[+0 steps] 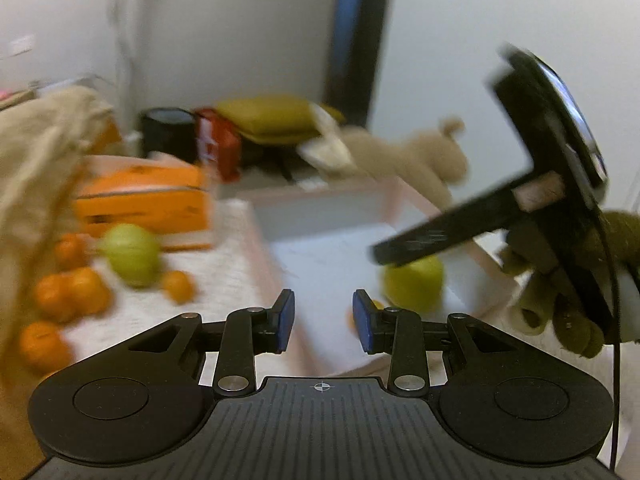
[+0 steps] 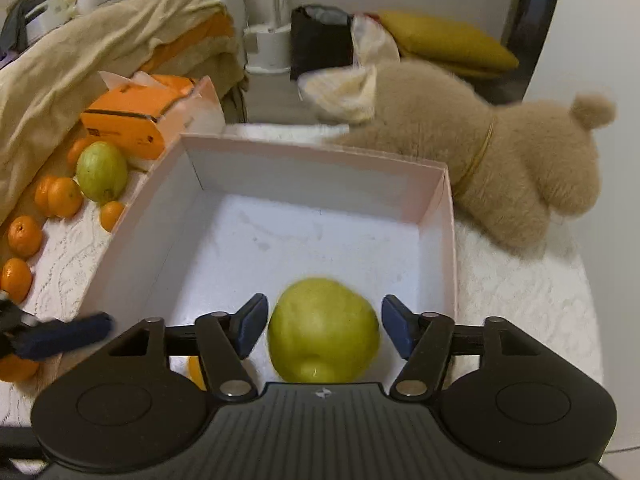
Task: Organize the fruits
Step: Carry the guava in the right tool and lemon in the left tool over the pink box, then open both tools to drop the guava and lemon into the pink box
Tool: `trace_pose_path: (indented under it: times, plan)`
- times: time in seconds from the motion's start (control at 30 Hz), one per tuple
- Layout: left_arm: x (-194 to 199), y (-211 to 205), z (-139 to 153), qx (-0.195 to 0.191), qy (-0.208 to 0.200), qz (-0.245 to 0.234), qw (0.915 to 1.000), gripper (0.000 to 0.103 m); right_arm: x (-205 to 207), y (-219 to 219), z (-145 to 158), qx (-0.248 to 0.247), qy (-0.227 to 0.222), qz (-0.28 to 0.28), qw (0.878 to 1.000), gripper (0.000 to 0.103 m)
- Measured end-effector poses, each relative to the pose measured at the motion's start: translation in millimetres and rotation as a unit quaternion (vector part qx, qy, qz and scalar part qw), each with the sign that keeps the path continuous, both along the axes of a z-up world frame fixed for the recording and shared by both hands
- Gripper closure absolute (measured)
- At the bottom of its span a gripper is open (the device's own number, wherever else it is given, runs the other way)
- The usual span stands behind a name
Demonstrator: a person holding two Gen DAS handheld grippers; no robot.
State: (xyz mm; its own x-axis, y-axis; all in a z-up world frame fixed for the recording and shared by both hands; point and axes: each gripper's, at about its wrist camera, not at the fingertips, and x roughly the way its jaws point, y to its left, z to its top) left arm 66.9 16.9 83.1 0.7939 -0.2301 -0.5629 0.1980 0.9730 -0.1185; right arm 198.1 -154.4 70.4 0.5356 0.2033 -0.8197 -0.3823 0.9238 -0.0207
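Through my left wrist camera, blurred, my left claw [image 1: 323, 320] hangs spread and empty over the near edge of the white box [image 1: 320, 204], while my right claw's finger [image 1: 440, 236] reaches above a green fruit [image 1: 416, 284], probably inside the box. Through my right wrist camera, my right claw [image 2: 323, 330] stands spread around that green fruit [image 2: 323, 330], its pads apart from it; another green fruit [image 2: 101, 171] and oranges [image 2: 64, 196] lie on the table [image 2: 520, 300] left of the box [image 2: 320, 152].

Left wrist view: looks across the box [image 1: 320, 208] from its near-left corner.
Right wrist view: close above the box [image 2: 312, 152], angled steeply down.
Shared: box interior.
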Motion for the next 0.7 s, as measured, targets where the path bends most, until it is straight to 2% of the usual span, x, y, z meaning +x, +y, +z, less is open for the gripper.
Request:
trace_pose_path:
  times: [0.1, 0.2, 0.33, 0.43, 0.5, 0.57, 0.67, 0.7]
  plan:
    - [-27, 36, 13, -0.014, -0.033, 0.066, 0.9972, 0.066, -9, 5, 26, 0.008, -0.042, 0.003, 0.999, 0.027]
    - [-52, 70, 19, -0.026, -0.056, 0.135, 0.9889, 0.066, -21, 20, 49, 0.033, -0.068, 0.019, 0.997, 0.025]
    - [-72, 109, 17, -0.055, -0.044, 0.207, 0.9758, 0.066, -36, 63, 60, 0.052, -0.071, 0.063, 0.994, 0.024]
    - [-82, 134, 12, -0.088, -0.038, 0.249, 0.9637, 0.067, -42, 107, 53, 0.054, -0.064, 0.085, 0.993, 0.024]
    - [-88, 149, 10, -0.120, -0.033, 0.256, 0.9588, 0.071, -38, 132, 45, 0.073, -0.040, 0.089, 0.993, 0.024]
    - [-92, 159, 10, -0.142, -0.029, 0.250, 0.9574, 0.074, -31, 157, 38, 0.096, -0.022, 0.082, 0.992, 0.024]
    - [-98, 162, 8, -0.149, -0.023, 0.243, 0.9582, 0.077, -23, 190, 32, 0.112, -0.037, 0.069, 0.991, 0.026]
    - [-99, 163, 8, -0.151, -0.023, 0.241, 0.9584, 0.078, -20, 204, 31, 0.111, -0.051, 0.072, 0.990, 0.031]
